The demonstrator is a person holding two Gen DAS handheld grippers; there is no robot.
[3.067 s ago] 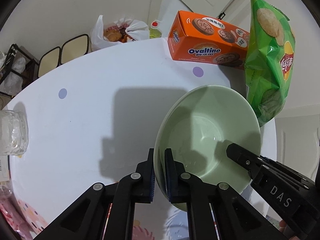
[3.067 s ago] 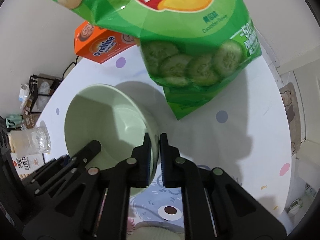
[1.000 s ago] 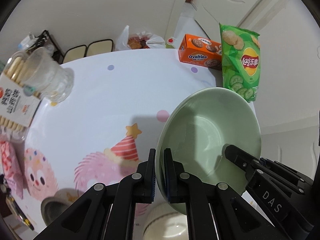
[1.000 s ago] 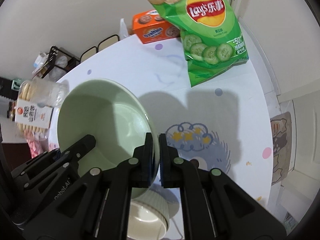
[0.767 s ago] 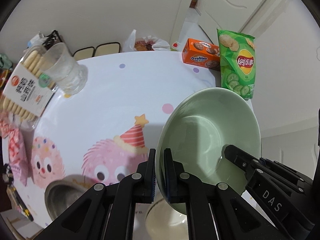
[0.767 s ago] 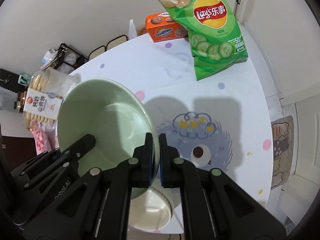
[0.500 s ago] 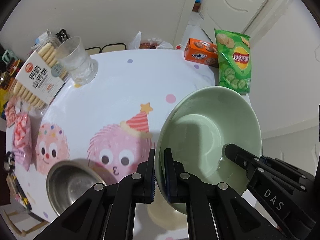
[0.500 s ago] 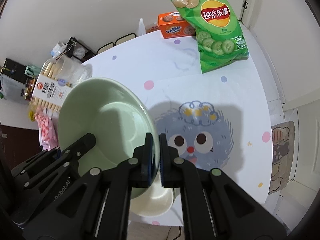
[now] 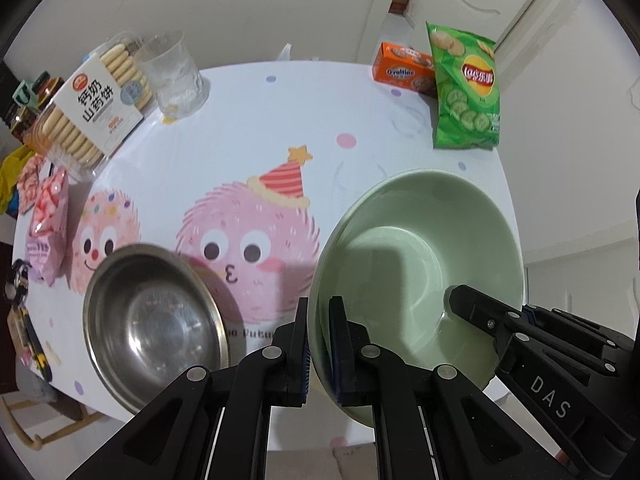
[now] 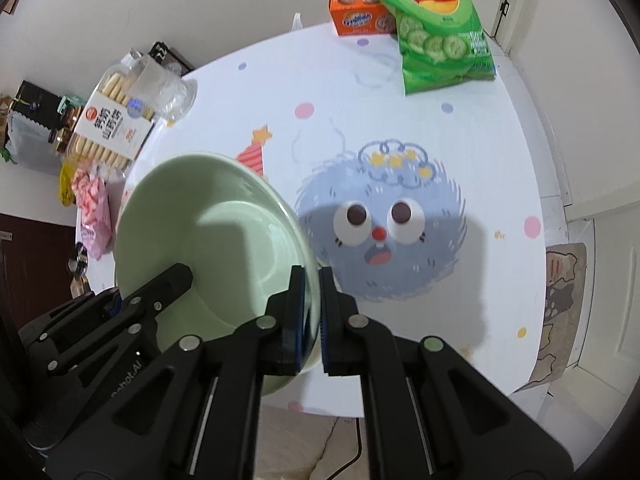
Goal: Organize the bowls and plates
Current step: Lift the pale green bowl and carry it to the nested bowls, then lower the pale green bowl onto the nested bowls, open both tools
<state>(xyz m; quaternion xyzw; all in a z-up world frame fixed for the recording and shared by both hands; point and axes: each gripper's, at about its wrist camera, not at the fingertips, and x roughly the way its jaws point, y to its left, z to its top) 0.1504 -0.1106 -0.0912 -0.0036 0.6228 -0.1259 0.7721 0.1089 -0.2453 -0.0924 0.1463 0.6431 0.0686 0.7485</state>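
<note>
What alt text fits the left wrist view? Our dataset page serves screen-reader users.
The left gripper clamps the near rim of a pale green bowl held above a cartoon-printed table, with the right gripper gripping its opposite rim. A steel bowl sits lower left.

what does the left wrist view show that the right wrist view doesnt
Only the left wrist view shows the steel bowl on the table and the pink monster print. Only the right wrist view shows the blue monster print and the floor mat. Both show the green bowl, each pair of tongs, left and right, shut on its rim, and the chips bag.
</note>
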